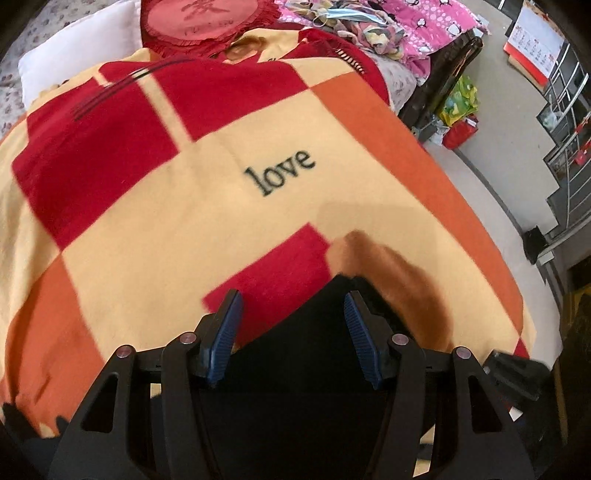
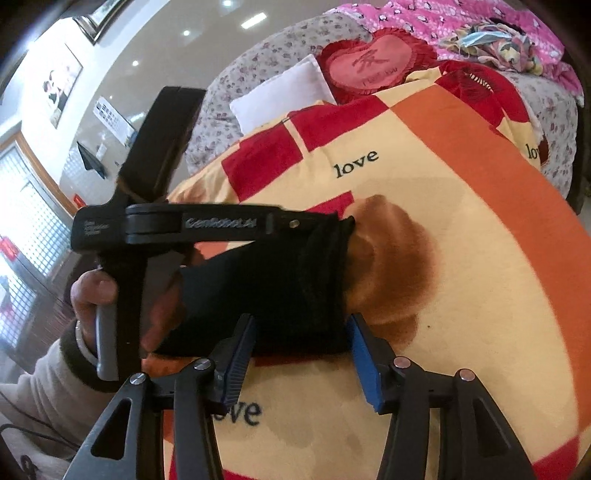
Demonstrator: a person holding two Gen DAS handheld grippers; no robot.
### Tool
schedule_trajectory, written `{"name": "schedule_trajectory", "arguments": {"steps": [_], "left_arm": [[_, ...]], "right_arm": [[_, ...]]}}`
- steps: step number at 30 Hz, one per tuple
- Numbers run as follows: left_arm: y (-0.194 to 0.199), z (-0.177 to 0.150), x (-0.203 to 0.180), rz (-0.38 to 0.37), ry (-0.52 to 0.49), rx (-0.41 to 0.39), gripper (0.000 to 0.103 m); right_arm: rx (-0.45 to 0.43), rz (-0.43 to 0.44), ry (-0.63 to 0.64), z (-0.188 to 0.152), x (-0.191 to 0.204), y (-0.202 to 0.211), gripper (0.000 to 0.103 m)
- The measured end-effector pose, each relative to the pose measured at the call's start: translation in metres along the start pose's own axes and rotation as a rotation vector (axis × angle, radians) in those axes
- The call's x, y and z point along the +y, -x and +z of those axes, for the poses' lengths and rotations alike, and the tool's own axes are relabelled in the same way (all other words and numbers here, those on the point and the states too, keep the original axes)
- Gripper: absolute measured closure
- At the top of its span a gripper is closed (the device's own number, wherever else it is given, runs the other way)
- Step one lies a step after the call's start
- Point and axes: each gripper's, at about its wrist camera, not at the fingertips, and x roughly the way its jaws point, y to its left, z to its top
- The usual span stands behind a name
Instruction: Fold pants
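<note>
Nearest the lens in the right wrist view, the right gripper (image 2: 301, 332) has its 2 blue-padded fingers spread apart, straddling the near edge of the black pants (image 2: 273, 291) without pinching them. The pants lie as a compact, dark, folded bundle on the red, orange and cream blanket (image 2: 461, 258) printed with "love". Just beyond, the left gripper (image 2: 332, 221) reaches in from the left, held by the person's left hand (image 2: 92, 291), its tip at the bundle's far corner; whether it pinches cloth there I cannot tell. In the left wrist view its fingers stand apart over the dark fabric. Farther back sit a white pillow (image 2: 284, 88), a red heart-shaped cushion (image 2: 365, 70) and pink bedding (image 2: 461, 18).
</note>
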Motion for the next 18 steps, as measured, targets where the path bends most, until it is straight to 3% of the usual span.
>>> {"name": "schedule_trajectory", "arguments": {"steps": [1, 3, 5, 14, 16, 17, 18], "left_arm": [[-0.002, 0.003, -0.001, -0.012, 0.0, 0.004, 0.046], [-0.006, 0.008, -0.004, -0.048, -0.005, 0.02, 0.03], [-0.007, 0.009, -0.011, -0.065, -0.035, 0.031, 0.03], [-0.02, 0.01, -0.038, 0.062, -0.189, 0.018, 0.028], [-0.018, 0.007, -0.04, 0.043, -0.218, -0.015, 0.049], [-0.017, 0.007, -0.038, 0.035, -0.218, -0.019, 0.07], [-0.016, 0.008, -0.035, 0.012, -0.204, -0.013, 0.081]], "right_arm": [[-0.006, 0.004, 0.001, 0.0, 0.0, 0.0, 0.05], [-0.014, 0.014, 0.003, 0.0, 0.002, -0.001, 0.048], [-0.012, 0.016, 0.005, 0.001, 0.003, -0.003, 0.047], [-0.028, 0.04, -0.048, 0.005, 0.0, -0.008, 0.048], [-0.015, 0.018, -0.066, 0.007, 0.0, -0.015, 0.076], [-0.01, 0.014, -0.065, 0.008, 0.0, -0.018, 0.081], [-0.002, 0.019, -0.067, 0.009, 0.0, -0.022, 0.086]]}}
